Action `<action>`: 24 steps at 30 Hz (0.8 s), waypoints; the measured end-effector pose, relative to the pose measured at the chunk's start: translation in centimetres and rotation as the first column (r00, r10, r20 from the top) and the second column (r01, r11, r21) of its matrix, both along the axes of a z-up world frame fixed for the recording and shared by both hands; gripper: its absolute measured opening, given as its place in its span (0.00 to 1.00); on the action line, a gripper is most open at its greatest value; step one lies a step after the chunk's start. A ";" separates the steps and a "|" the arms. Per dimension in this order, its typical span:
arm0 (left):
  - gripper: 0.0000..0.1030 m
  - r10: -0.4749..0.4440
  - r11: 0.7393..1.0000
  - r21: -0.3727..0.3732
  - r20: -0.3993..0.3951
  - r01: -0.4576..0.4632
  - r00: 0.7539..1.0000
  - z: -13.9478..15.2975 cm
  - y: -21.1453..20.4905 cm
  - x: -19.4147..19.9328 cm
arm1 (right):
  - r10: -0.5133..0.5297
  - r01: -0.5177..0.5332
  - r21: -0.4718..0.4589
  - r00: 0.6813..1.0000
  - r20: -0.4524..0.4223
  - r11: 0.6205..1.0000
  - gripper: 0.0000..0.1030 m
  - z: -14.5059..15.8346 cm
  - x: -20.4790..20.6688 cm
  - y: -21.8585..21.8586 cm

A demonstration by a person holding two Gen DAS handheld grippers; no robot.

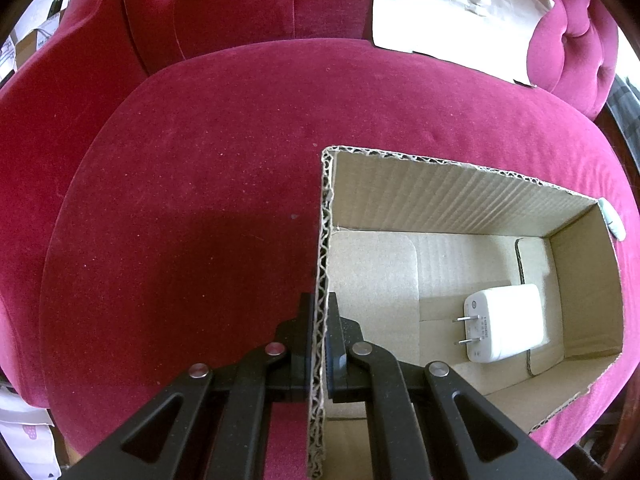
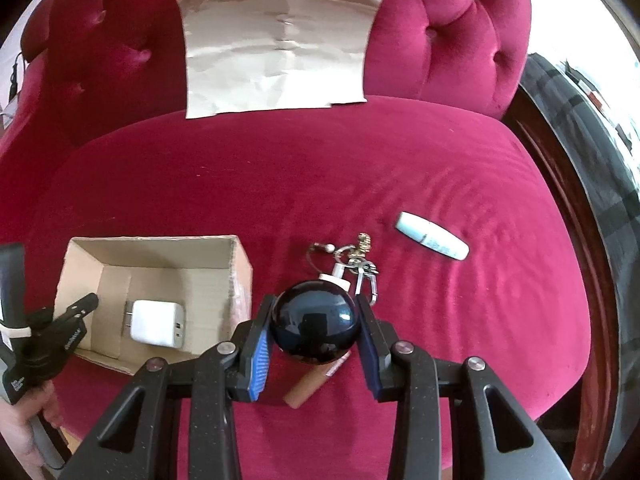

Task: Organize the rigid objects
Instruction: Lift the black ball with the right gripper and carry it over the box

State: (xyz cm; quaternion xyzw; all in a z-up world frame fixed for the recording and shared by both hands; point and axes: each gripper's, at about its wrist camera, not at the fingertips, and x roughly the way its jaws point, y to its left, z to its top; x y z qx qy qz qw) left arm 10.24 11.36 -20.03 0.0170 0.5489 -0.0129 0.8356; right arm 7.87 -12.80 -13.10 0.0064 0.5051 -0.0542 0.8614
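Observation:
An open cardboard box (image 1: 472, 196) (image 2: 152, 248) sits on a crimson velvet seat, with a white plug charger (image 1: 506, 322) (image 2: 158, 322) lying on its floor. My left gripper (image 1: 319, 308) (image 2: 86, 306) is shut on the box's left wall, one finger outside and one inside. My right gripper (image 2: 316, 316) is shut on a glossy black ball (image 2: 314, 326), held above the cushion just right of the box. Below and beyond the ball lie a tan cylinder (image 2: 310, 384), a bunch of keys with rings (image 2: 356, 260) and a pale blue-white tube (image 2: 432, 236) (image 1: 614, 222).
A creased sheet of brown paper (image 2: 280, 50) (image 1: 452, 8) leans on the tufted backrest. The seat's dark wooden rim (image 2: 560, 208) curves along the right. A hand (image 2: 24, 432) holds the left gripper at the lower left.

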 end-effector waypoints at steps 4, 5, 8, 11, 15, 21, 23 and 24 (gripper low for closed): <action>0.04 0.001 1.000 0.000 0.001 -0.001 1.000 0.0 0.0 0.0 | 0.024 -0.024 0.007 1.000 0.006 1.000 0.39 0.1 0.4 1.2; 0.04 0.000 1.000 0.001 0.001 0.000 1.000 0.0 0.0 0.0 | 0.029 -0.029 0.010 1.000 0.007 1.000 0.39 0.1 0.5 1.5; 0.04 0.000 1.000 0.000 0.000 0.000 1.000 0.0 0.0 0.0 | 0.046 -0.047 0.015 0.999 0.008 0.999 0.39 0.2 0.8 2.5; 0.04 -0.001 1.000 -0.001 0.001 0.001 1.000 0.0 0.0 0.0 | 0.065 -0.065 0.019 0.998 0.006 0.998 0.39 0.2 0.9 3.5; 0.04 -0.002 1.000 -0.002 0.001 0.002 1.000 0.0 -0.1 -0.1 | 0.088 -0.088 0.031 0.996 0.004 0.996 0.39 0.0 1.4 4.8; 0.04 -0.002 1.000 -0.003 0.000 0.002 1.000 0.0 0.0 -0.1 | 0.113 -0.113 0.043 0.994 0.007 0.993 0.39 -0.4 2.1 6.7; 0.04 -0.002 1.000 -0.004 0.001 0.002 1.000 0.0 0.0 -0.1 | 0.121 -0.121 0.044 0.993 0.006 0.992 0.39 -0.6 2.4 7.4; 0.04 -0.002 1.000 -0.006 0.001 0.002 1.000 0.0 0.0 -0.1 | 0.125 -0.125 0.046 0.992 0.005 0.991 0.39 -0.7 2.5 7.8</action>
